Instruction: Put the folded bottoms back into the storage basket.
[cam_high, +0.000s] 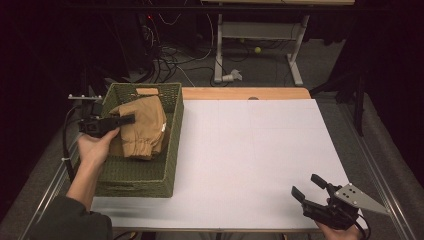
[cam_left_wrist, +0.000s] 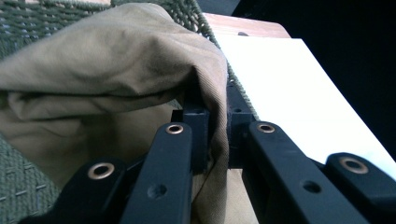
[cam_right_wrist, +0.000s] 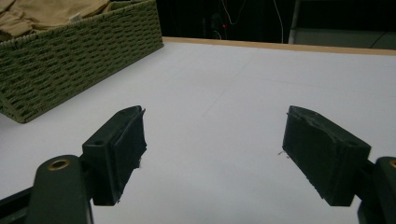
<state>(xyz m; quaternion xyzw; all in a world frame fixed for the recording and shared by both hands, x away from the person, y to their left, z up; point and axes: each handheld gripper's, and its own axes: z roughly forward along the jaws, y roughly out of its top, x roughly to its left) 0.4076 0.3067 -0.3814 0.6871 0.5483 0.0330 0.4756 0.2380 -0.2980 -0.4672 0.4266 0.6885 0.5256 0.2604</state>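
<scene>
Your left gripper (cam_left_wrist: 217, 135) pinches a fold of the tan garment (cam_high: 142, 125) over the green basket (cam_high: 172, 145) at the table's left edge (probably lowering it in), while your right gripper (cam_right_wrist: 212, 154) waits wide open near the front right corner.

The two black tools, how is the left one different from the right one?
The left tool is shut, pinching the tan cloth; the right tool is open with nothing between its jaws. The left tool is over the green basket; the right tool is over the white table. Both are black and hand-held.
</scene>
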